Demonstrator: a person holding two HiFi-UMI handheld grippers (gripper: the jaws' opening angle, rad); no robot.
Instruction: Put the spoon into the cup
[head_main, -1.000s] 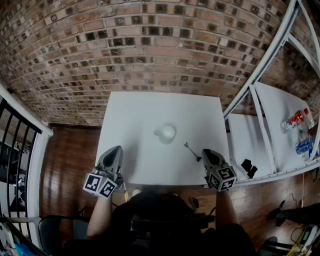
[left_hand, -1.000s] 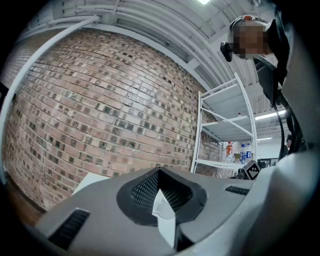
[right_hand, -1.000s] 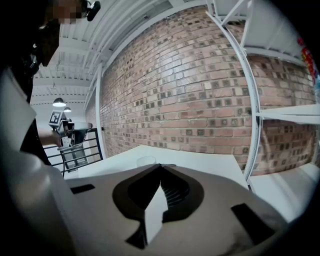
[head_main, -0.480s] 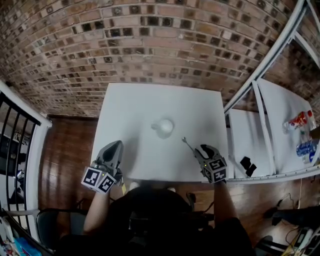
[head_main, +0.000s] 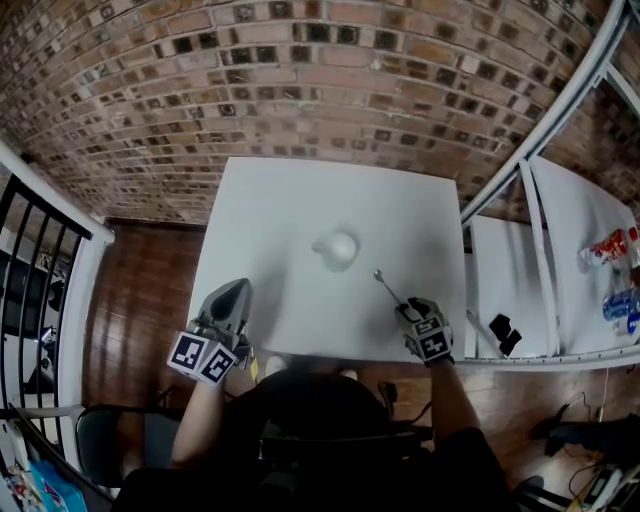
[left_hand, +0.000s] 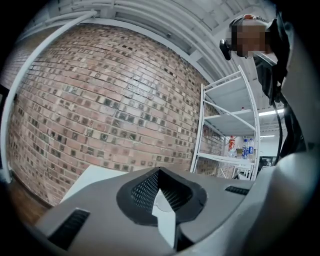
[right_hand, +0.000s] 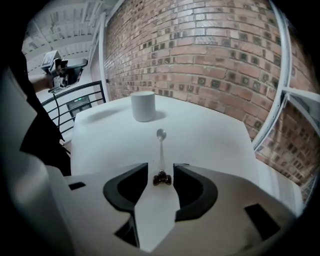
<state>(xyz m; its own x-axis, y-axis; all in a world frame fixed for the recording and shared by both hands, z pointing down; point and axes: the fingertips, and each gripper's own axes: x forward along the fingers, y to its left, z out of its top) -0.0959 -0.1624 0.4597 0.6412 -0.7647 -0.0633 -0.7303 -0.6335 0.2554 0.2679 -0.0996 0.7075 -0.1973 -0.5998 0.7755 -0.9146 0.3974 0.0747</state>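
On the white table (head_main: 290, 220) a white cup (head_main: 338, 248) stands upright near the middle, also seen as the cup (right_hand: 144, 106) in the right gripper view. A metal spoon (head_main: 387, 286) lies flat to its right, bowl toward the cup. My right gripper (head_main: 408, 306) points steeply down over the spoon's near end. Its jaws are opening: the spoon (right_hand: 161, 150) has its dark ornamented handle tip between them, untouched by the pads. My left gripper (head_main: 236, 290) hovers level at the table's front left, its fingertips together and nothing held.
A white shelf rack (head_main: 540, 150) stands just right of the table, with bottles (head_main: 612, 245) and a black item (head_main: 503, 331) on it. A brick wall runs behind. A black railing (head_main: 40, 270) is at the left over wooden floor.
My right gripper has dropped toward the table onto the spoon's handle end, tilting downward, and its jaws have spread apart. The left gripper has stayed put.
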